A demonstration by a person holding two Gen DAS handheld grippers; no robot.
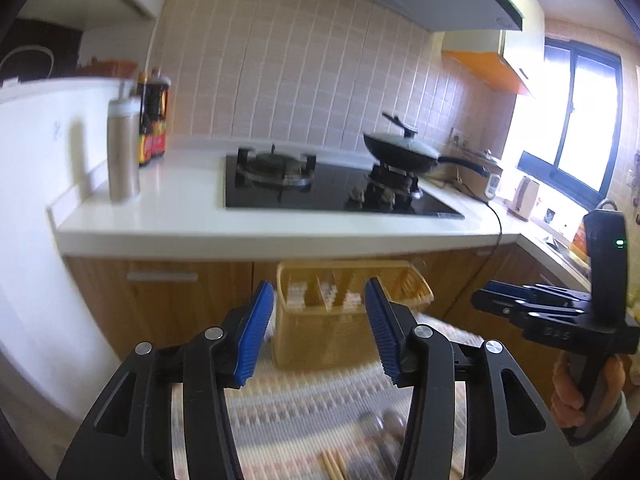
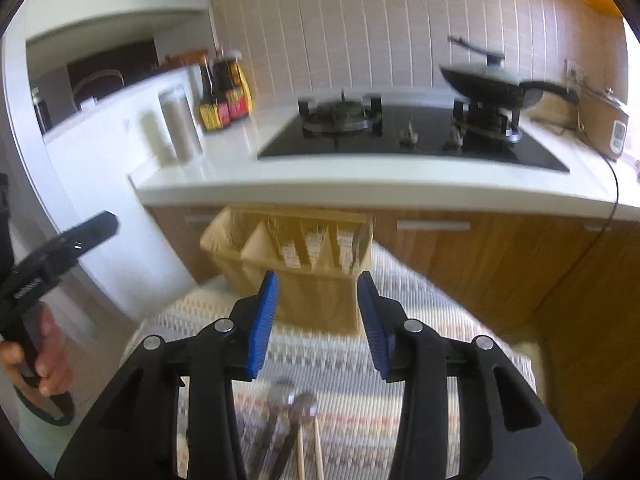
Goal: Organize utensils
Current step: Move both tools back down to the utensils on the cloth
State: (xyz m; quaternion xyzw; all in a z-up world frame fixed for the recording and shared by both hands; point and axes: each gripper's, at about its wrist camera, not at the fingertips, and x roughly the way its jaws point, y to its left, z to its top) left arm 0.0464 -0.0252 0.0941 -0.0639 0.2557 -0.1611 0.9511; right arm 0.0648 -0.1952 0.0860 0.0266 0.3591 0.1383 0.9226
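A yellow plastic utensil holder (image 1: 340, 320) with several compartments stands on a striped woven mat (image 1: 312, 412); it also shows in the right wrist view (image 2: 304, 264). Two metal spoons (image 2: 296, 404) and wooden chopsticks (image 2: 310, 452) lie on the mat (image 2: 328, 360) below my right gripper (image 2: 318, 320). The chopsticks (image 1: 334, 466) and blurred spoons (image 1: 380, 424) show low in the left wrist view. My left gripper (image 1: 320, 328) is open and empty, in front of the holder. My right gripper is open and empty, also facing the holder.
A white counter (image 1: 180, 216) carries a black gas hob (image 1: 320, 184), a covered pan (image 1: 400, 148), sauce bottles (image 1: 154, 120) and a beige flask (image 1: 123, 148). Wooden cabinets (image 1: 180, 300) are behind the holder. The other gripper and hand (image 1: 580, 320) are at the right.
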